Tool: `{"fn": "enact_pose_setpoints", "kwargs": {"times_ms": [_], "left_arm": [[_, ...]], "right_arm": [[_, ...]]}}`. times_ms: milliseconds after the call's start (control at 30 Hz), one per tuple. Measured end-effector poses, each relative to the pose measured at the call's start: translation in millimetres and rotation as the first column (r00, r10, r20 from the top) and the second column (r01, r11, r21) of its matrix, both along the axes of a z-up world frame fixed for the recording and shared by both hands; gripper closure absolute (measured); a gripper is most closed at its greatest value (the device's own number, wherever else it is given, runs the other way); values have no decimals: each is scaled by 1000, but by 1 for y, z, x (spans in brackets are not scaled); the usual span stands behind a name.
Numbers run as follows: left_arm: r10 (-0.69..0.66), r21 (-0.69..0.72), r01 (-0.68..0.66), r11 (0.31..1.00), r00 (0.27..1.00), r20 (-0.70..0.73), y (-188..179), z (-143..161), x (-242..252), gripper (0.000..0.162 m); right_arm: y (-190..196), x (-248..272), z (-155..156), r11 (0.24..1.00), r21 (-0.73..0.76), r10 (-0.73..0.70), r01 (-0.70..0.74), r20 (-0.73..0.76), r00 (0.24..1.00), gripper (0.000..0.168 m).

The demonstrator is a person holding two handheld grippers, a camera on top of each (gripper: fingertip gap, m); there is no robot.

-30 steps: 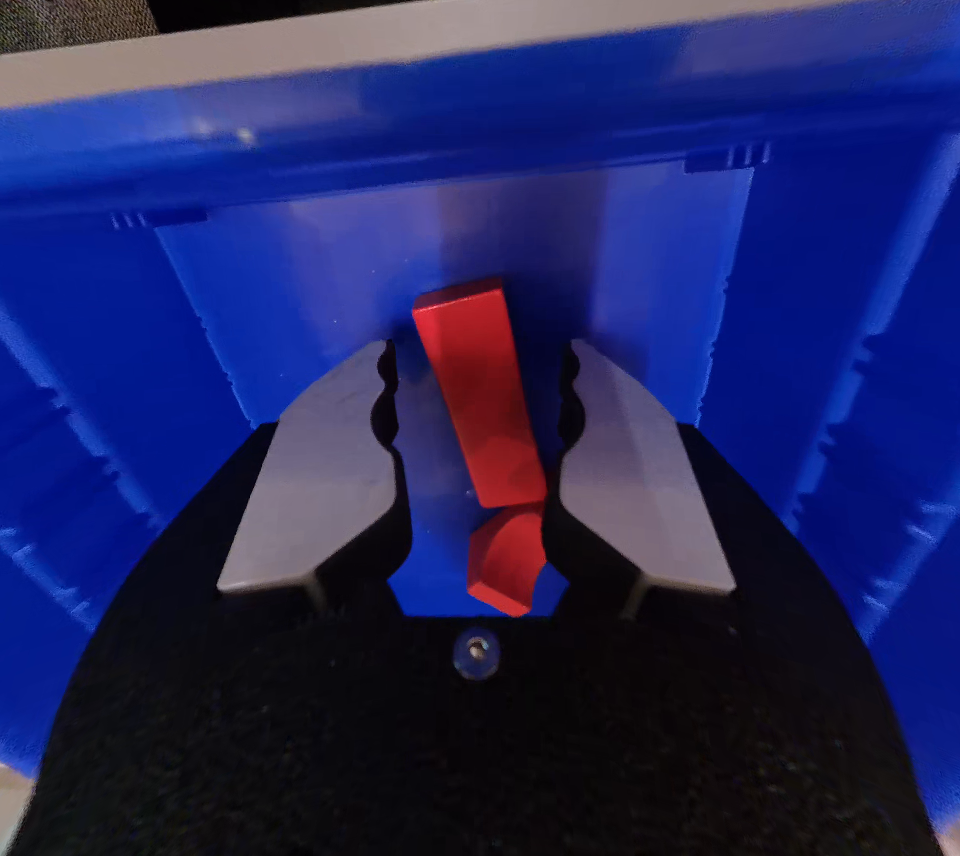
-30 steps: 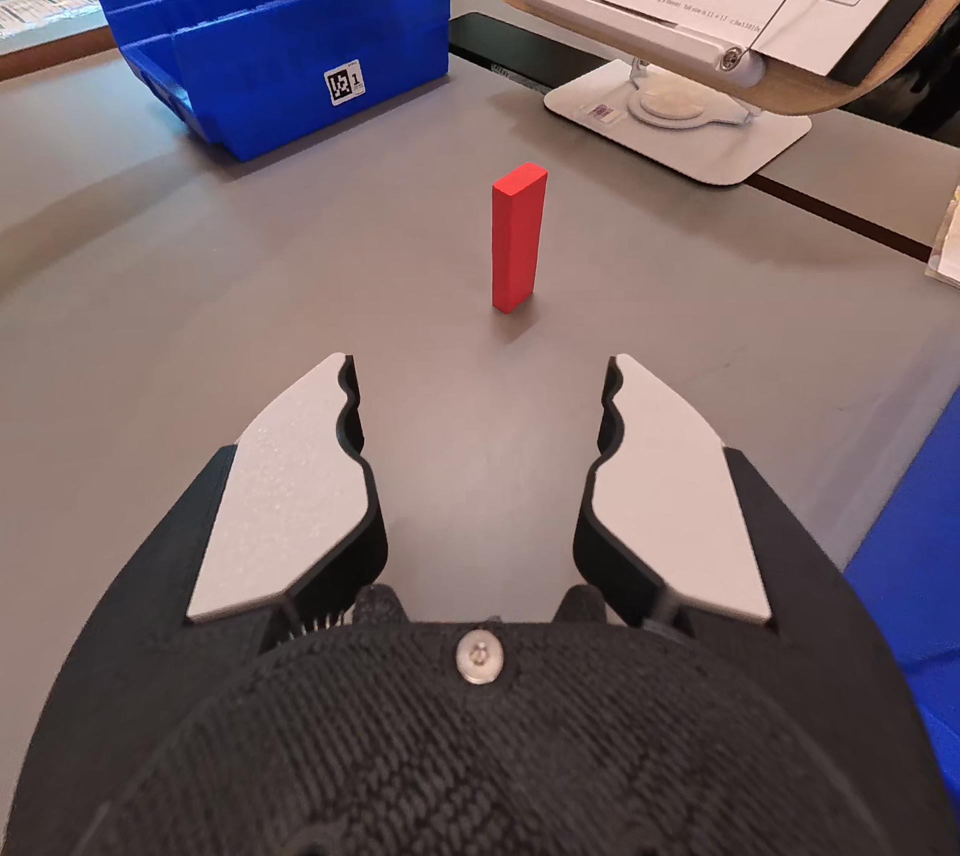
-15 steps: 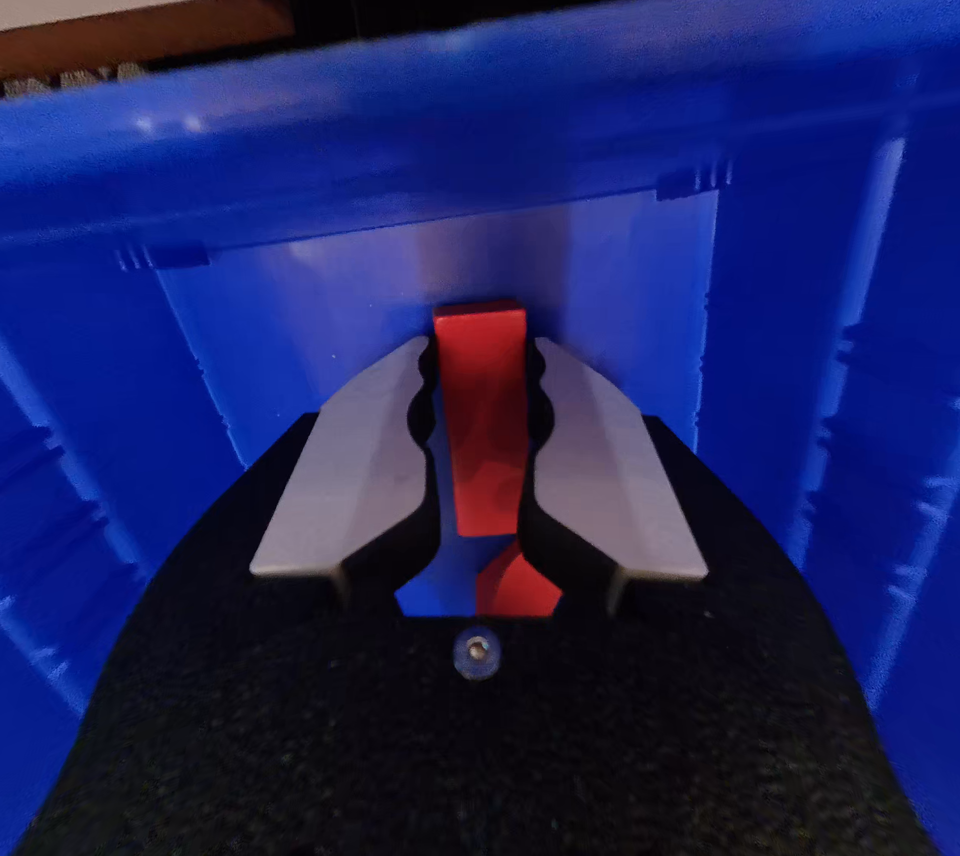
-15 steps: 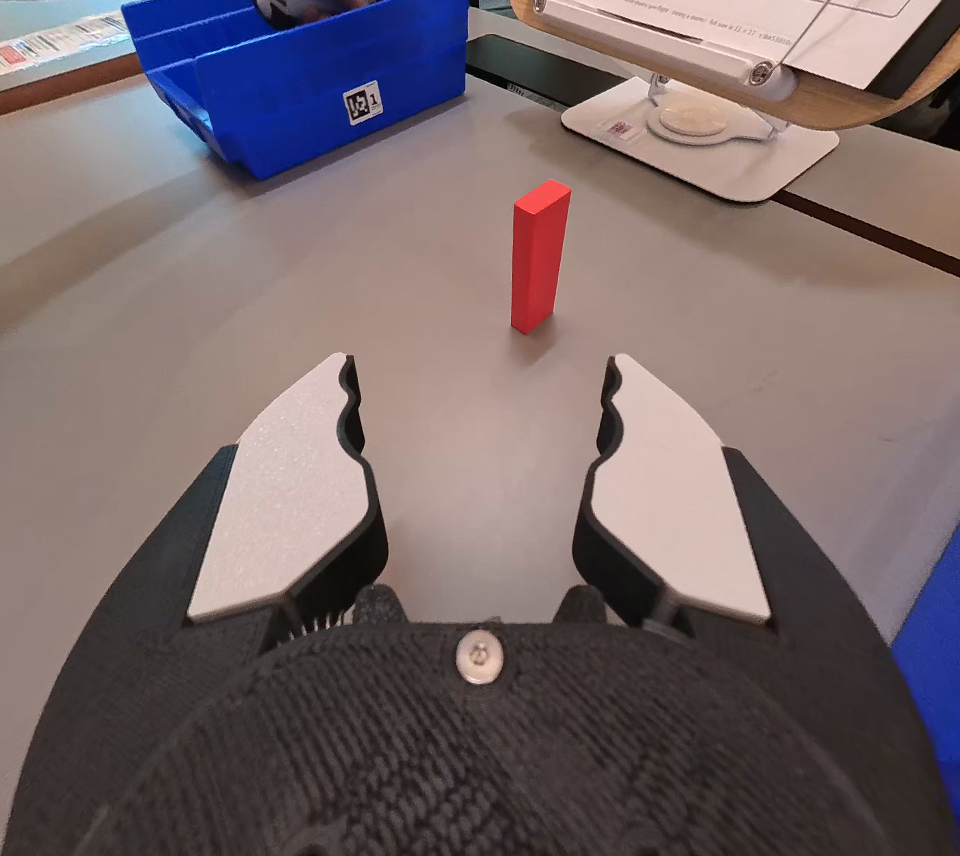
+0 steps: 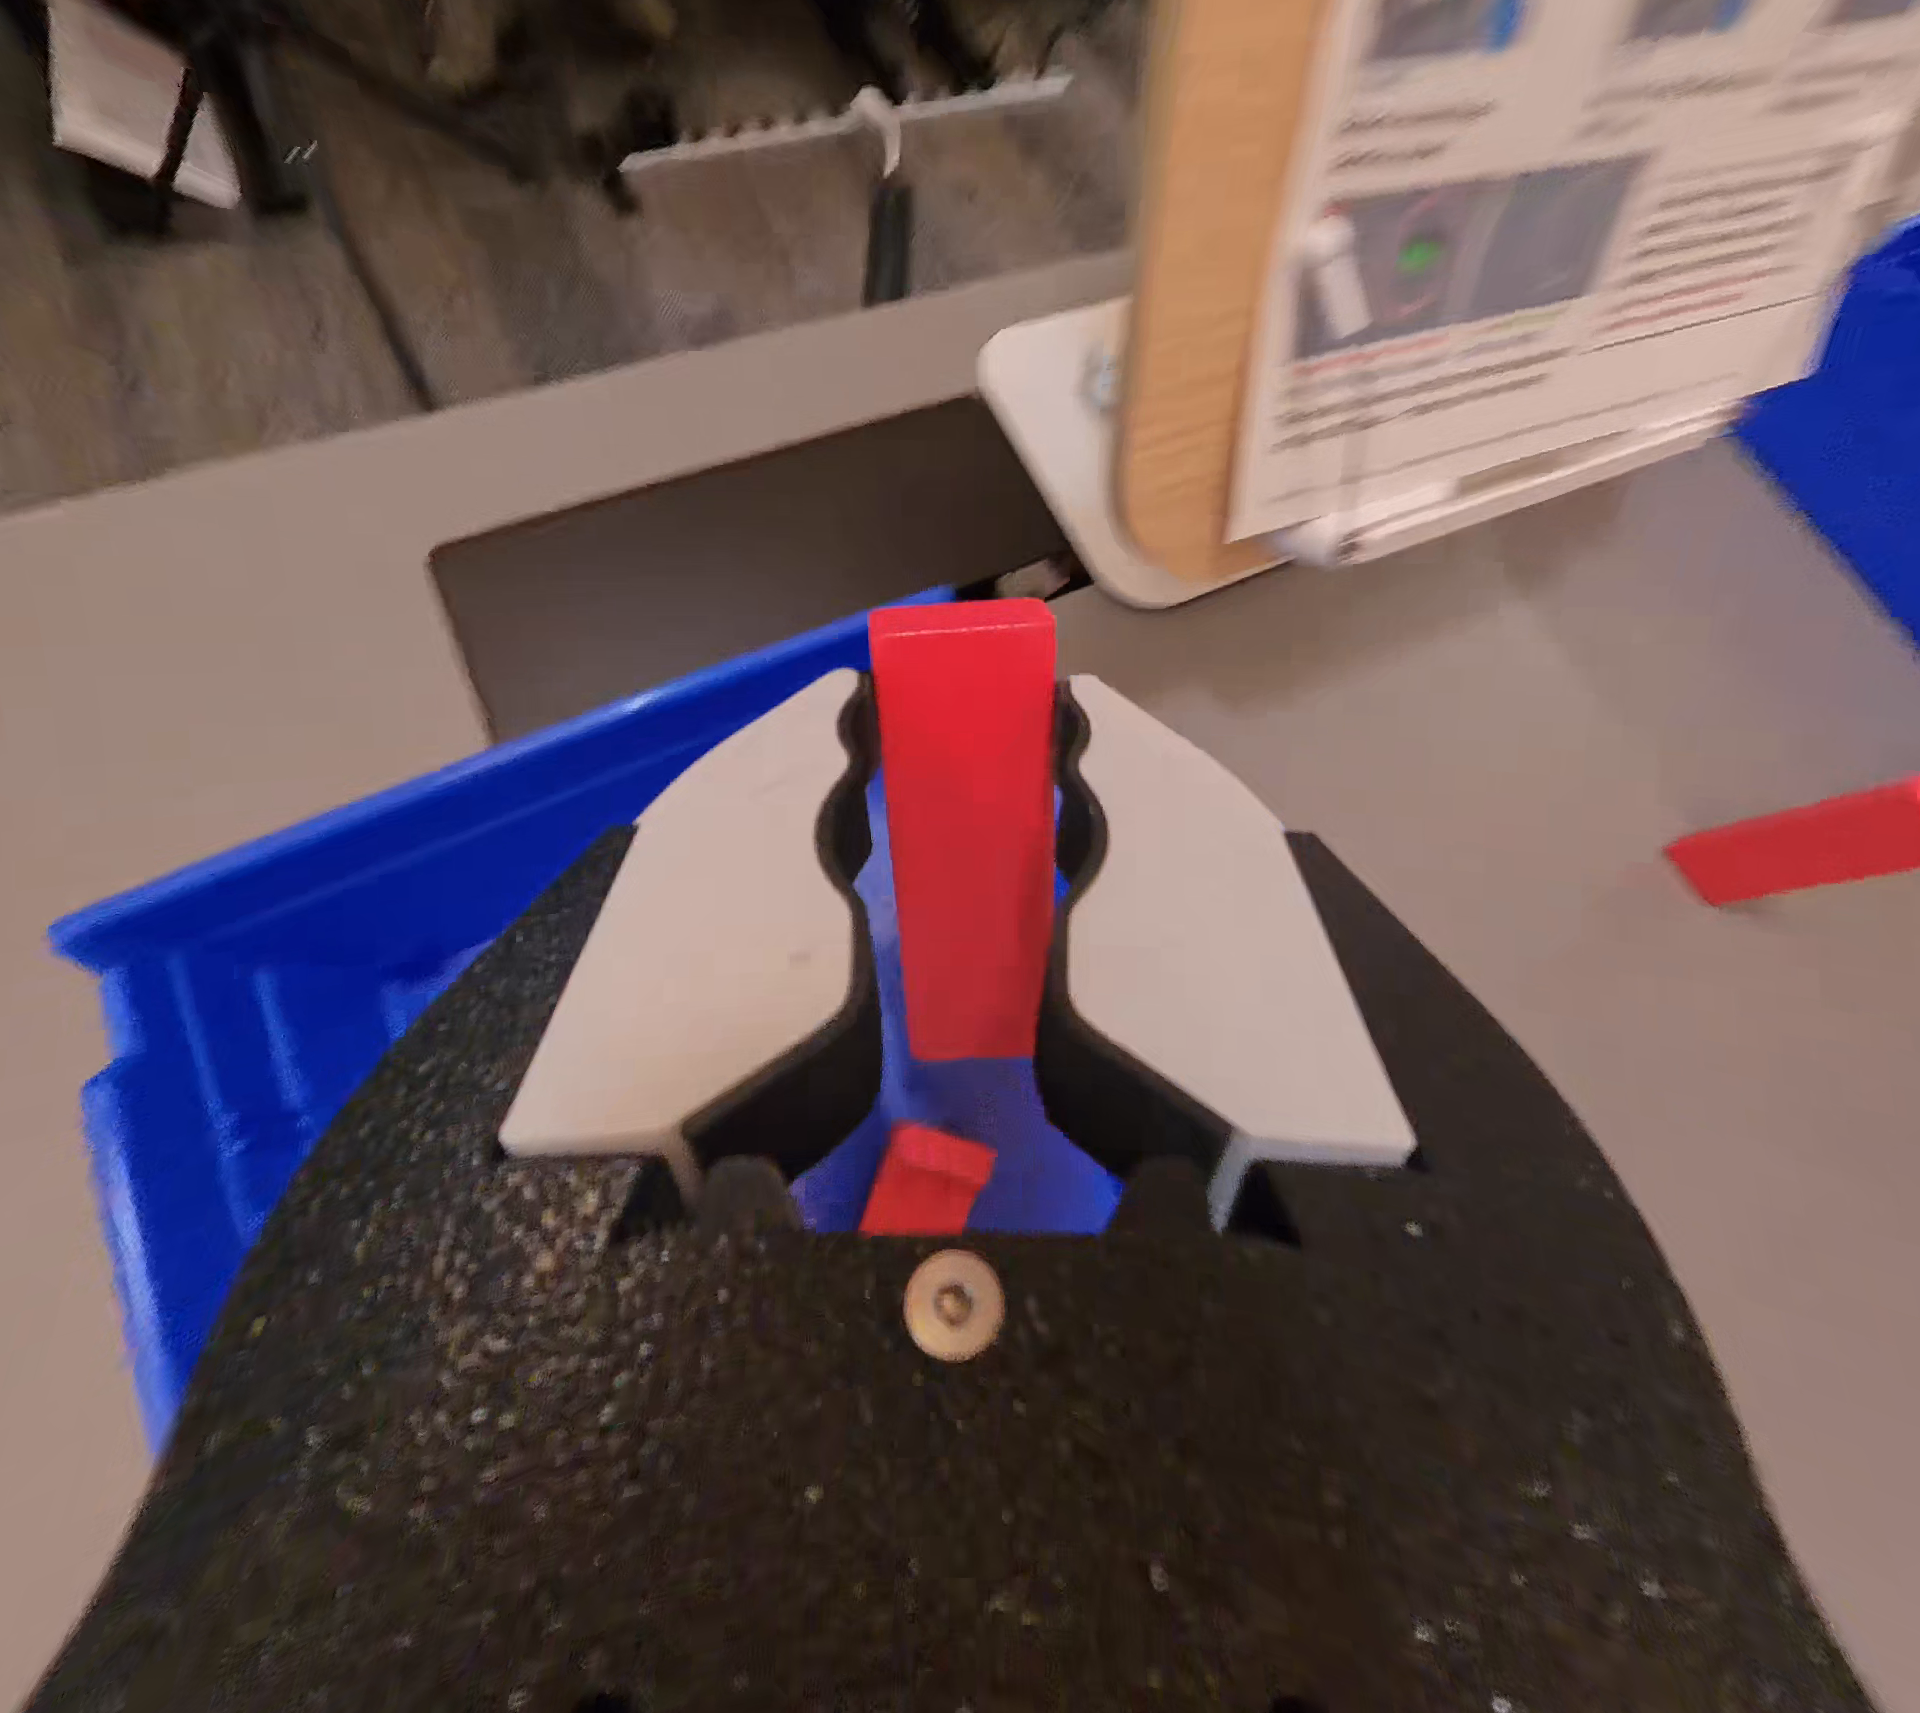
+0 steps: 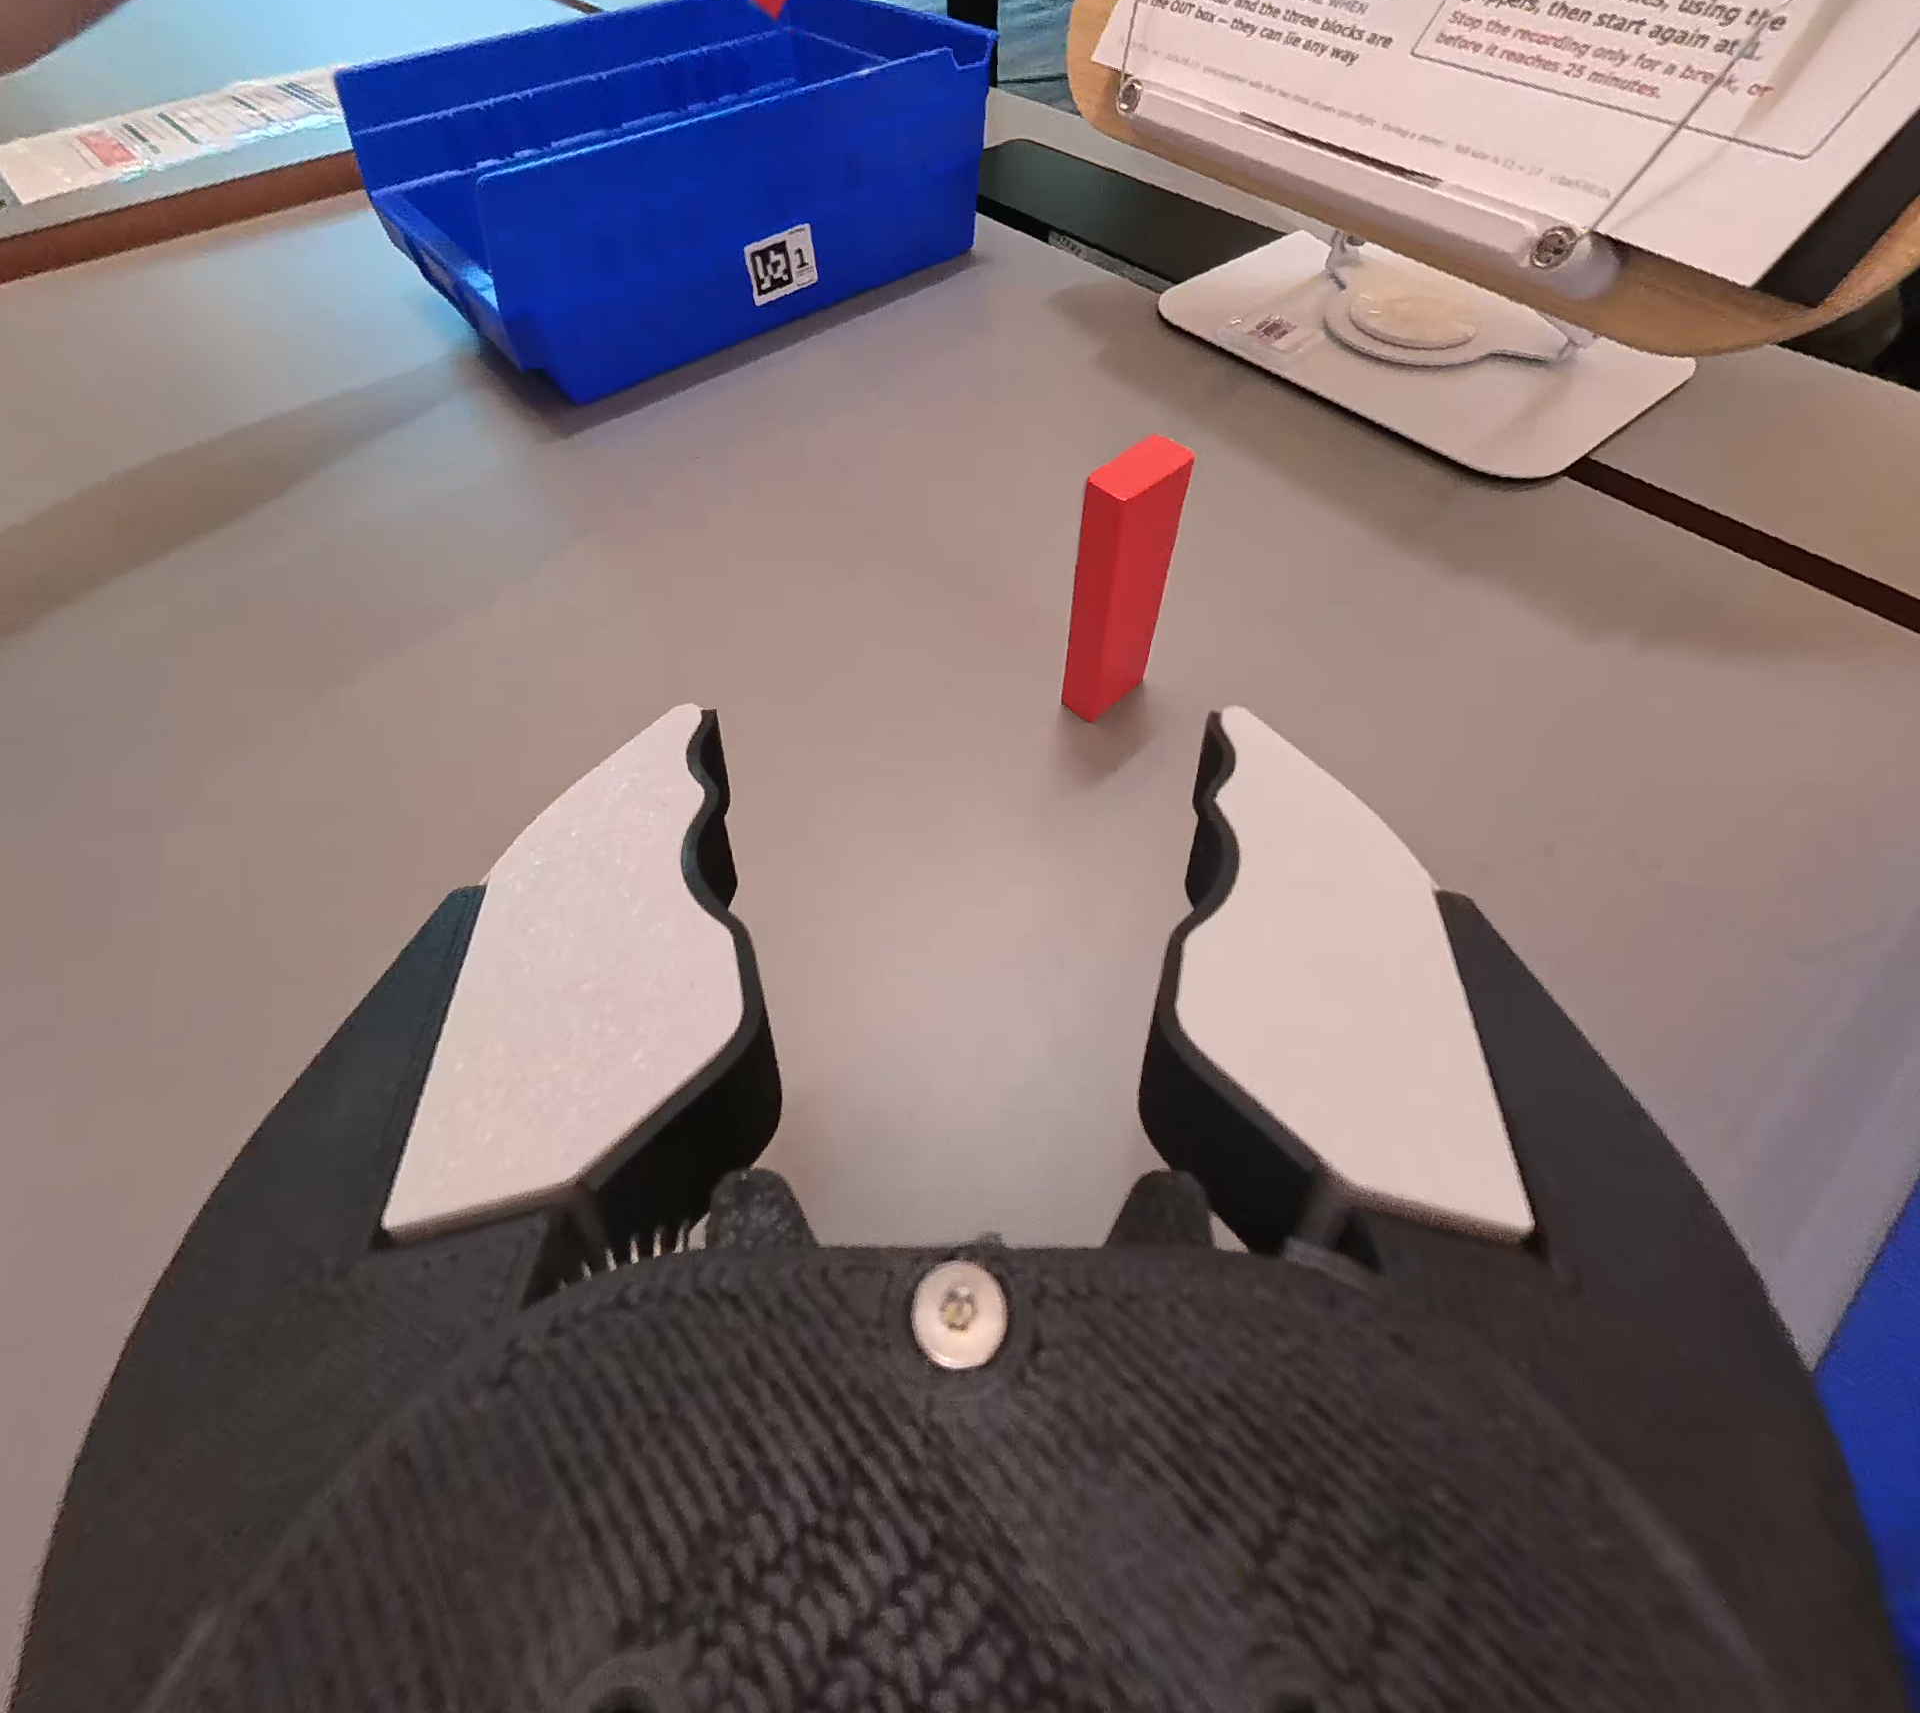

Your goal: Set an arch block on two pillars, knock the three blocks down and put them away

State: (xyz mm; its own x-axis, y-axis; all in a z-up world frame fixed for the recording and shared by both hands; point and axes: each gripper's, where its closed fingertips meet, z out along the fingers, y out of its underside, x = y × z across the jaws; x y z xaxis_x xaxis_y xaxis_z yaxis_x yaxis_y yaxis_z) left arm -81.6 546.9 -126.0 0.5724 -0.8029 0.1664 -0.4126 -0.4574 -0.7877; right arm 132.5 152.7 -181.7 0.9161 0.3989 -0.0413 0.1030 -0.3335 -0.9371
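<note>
Our left gripper [image 5: 961, 728] clamped on a red block [image 5: 961, 832] above the blue bin [image 5: 343, 894], our right gripper [image 6: 956, 790] spread wide, empty, an upright red block [image 6: 1122, 577] just ahead between its fingertips on the grey table [image 6: 416, 624]

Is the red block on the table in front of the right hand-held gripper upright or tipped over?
Upright. The red block stands on its small end on the grey table, untouched, just ahead of the open right hand-held gripper.

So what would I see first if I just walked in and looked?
Probably the red block standing upright on the grey table, just ahead of the open right gripper. Next, the left gripper shut on another red block, held up above the blue bin at the table's far left. A third red piece lies inside that bin.
</note>
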Motion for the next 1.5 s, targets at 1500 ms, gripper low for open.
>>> {"fn": "enact_pose_setpoints", "kwargs": {"times_ms": [1500], "left_arm": [[-812,513,697,501,175,556,-353,74,145,130]], "right_arm": [[55,-89,64,928,213,297,-306,72,952,133]]}}
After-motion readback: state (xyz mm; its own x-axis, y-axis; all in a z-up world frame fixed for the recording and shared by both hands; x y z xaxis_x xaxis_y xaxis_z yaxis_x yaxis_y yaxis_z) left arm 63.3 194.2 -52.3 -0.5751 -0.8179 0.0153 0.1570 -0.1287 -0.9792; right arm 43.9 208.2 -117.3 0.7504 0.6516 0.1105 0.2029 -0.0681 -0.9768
